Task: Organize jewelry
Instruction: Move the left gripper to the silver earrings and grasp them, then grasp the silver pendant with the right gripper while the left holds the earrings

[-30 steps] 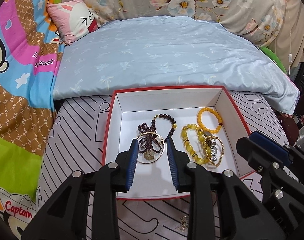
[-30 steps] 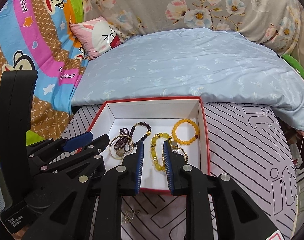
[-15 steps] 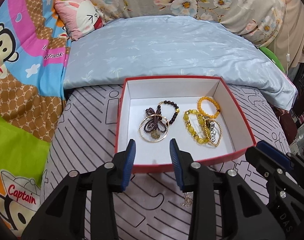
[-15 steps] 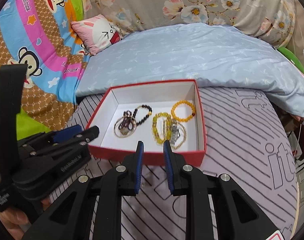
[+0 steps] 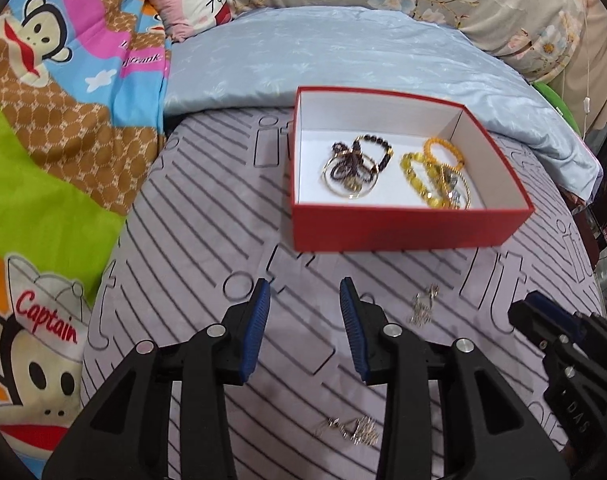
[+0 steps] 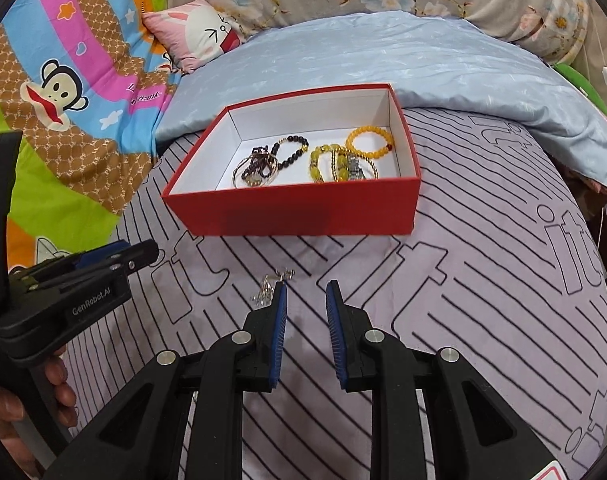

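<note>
Plainly, both grippers' jaws (nothing between them) stand spread before the red box (image 5: 403, 232).

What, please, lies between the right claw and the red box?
In the right wrist view, only striped purple bedsheet lies between the right claw and the red box; a small silver jewelry piece sits just left.

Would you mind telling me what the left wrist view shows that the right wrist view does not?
Only the left wrist view shows a second small silver trinket lying on the striped sheet below its own open left gripper.

Only the right wrist view shows a person's hand gripping the left tool's handle, beside its own open right gripper.

Both show the red box holding beaded bracelets, another silver trinket on the sheet in front of the box, and the blue quilt behind.
</note>
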A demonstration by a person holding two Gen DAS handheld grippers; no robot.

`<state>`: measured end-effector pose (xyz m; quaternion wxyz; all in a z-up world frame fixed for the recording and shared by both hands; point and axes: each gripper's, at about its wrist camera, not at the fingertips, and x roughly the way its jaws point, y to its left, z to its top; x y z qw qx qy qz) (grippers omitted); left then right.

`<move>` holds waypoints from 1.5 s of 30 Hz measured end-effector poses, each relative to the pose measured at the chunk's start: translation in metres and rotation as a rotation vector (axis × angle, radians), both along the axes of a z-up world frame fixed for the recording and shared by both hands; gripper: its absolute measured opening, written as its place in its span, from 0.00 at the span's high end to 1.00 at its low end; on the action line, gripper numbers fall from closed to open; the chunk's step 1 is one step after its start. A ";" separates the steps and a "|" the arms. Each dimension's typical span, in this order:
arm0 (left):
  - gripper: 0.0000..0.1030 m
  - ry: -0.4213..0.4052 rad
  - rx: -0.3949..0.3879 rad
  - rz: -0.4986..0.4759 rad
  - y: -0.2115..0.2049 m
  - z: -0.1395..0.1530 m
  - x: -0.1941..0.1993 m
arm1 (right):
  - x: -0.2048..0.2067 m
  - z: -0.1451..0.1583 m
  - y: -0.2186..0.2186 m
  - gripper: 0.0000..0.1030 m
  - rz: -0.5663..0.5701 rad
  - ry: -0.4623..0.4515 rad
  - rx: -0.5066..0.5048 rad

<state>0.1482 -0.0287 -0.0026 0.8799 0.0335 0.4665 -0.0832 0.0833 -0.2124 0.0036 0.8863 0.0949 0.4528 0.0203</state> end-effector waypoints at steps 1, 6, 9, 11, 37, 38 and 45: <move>0.66 0.005 0.000 0.001 0.001 -0.002 -0.004 | -0.005 0.000 0.000 0.80 -0.003 0.002 0.002; 0.66 0.051 -0.009 -0.002 0.005 -0.014 -0.031 | -0.022 0.000 0.001 0.80 -0.004 0.009 -0.006; 0.65 0.073 -0.009 -0.016 0.002 -0.022 -0.045 | -0.033 -0.002 0.003 0.80 -0.002 0.017 -0.002; 0.65 0.088 -0.009 -0.023 0.000 -0.027 -0.053 | -0.037 -0.004 0.005 0.80 -0.001 0.023 0.001; 1.00 0.101 -0.049 -0.056 0.008 -0.057 -0.057 | -0.023 -0.029 0.019 0.80 0.028 0.059 0.014; 1.00 0.101 -0.052 -0.058 0.008 -0.057 -0.056 | -0.020 -0.030 0.019 0.80 0.028 0.060 0.014; 1.00 0.089 -0.063 -0.053 0.011 -0.053 -0.041 | 0.007 -0.030 0.023 0.80 0.036 0.044 0.004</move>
